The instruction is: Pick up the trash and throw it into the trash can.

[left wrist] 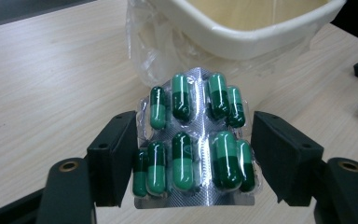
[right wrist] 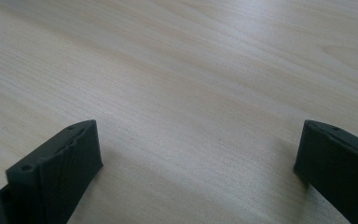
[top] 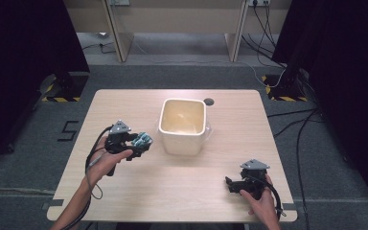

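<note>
— Since the left gripper [left wrist: 193, 154] had its jaws clamped on the blister pack of green capsules [left wrist: 193, 140], why was the pack held so close to the cream bin [top: 183, 125]?

— It looked like a carry toward the bin. The pack sat upright between the pads, held above the table [top: 124, 191] just left of the bin, whose clear liner bag [left wrist: 154, 51] showed under the rim. I judged the drop had not been made yet.

— And the other hand?

— The right gripper [top: 235, 184] rested low near the table's front right edge, well apart from the bin, jaws spread wide with nothing but bare wood between them. It seemed parked out of the way.

— What was the setting like?

— A pale wood-grain tabletop with a small dark grommet [top: 209, 101] behind the bin. Around it lay grey carpet, trailing cables [top: 292, 124], black curtains at both sides and hazard-striped stand bases [top: 60, 98].
</note>
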A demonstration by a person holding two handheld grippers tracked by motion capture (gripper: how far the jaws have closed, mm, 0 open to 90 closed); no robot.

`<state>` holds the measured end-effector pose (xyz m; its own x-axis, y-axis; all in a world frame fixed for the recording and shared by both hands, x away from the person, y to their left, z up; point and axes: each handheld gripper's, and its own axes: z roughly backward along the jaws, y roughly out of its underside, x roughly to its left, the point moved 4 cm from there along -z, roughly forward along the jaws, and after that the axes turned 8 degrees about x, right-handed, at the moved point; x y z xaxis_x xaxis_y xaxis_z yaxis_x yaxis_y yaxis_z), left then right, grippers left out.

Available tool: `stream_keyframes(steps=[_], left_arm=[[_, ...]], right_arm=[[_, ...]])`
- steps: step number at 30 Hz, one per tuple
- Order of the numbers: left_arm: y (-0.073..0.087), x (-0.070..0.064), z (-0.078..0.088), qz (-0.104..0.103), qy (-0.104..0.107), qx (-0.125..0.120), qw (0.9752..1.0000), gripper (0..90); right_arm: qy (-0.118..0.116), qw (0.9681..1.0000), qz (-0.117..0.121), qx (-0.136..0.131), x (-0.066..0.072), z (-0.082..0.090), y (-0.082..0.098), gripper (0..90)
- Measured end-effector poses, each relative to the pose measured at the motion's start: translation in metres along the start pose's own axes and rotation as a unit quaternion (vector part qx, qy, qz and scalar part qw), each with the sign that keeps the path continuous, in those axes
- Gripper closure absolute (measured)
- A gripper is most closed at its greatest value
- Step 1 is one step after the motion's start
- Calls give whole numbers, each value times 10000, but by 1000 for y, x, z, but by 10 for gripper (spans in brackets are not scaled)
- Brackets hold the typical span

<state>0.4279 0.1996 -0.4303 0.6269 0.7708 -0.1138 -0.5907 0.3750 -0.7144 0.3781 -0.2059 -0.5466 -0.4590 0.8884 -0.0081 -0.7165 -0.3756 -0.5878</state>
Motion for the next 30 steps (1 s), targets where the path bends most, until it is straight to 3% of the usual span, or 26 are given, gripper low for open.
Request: stream_keyframes(steps=[15,30], left_arm=[[-28,-5,9,-237,78,-35,9997,322],[-59,-14,6,-420,139,-63,9990,322]], right_arm=[[1,10000,4,-2,0,0,0,3],[6,10000,12,-12,0,0,0,3]])
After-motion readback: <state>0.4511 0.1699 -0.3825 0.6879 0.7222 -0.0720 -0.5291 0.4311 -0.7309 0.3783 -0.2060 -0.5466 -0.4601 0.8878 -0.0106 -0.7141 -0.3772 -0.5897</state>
